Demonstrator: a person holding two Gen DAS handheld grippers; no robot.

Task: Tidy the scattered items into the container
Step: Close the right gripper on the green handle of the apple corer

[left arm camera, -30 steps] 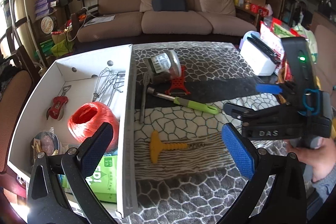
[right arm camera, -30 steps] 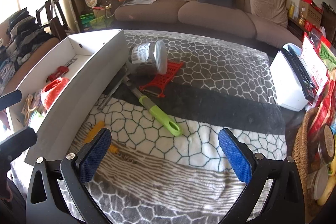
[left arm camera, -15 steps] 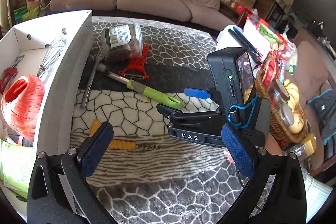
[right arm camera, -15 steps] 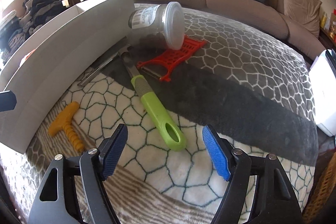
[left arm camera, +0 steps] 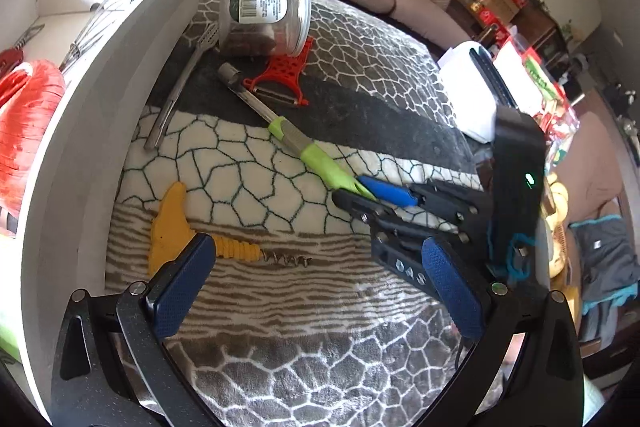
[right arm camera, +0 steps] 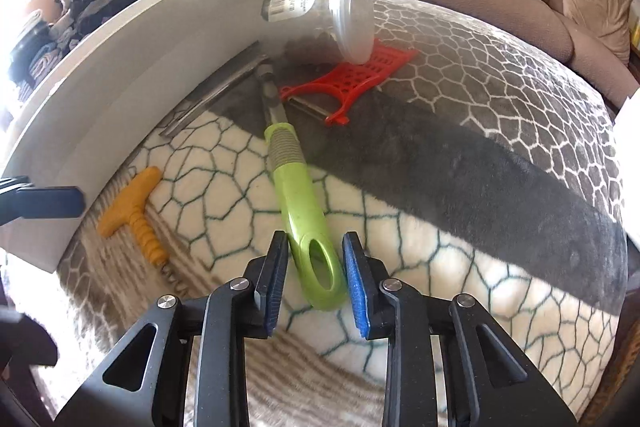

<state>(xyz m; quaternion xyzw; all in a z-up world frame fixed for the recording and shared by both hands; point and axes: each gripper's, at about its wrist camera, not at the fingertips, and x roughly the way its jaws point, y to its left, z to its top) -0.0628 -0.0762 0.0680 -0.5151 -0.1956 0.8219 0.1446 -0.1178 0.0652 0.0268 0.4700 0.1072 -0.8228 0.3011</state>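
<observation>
The right gripper (right arm camera: 314,281), at lower centre of its view, has just been closing around the looped end of the green-handled tool (right arm camera: 298,203); its pads flank the loop, with slim gaps still showing, so no firm grip yet. The tool lies on a soft blanket (right arm camera: 460,163) beside the white box (right arm camera: 132,75) at upper left. It looks light and rigid; the smooth plastic may slip, and held by its end the metal shaft would likely droop. The ribbed collar higher up seems a surer hold. The left gripper (left arm camera: 316,283) stands wide open over the yellow corkscrew (left arm camera: 176,223).
</observation>
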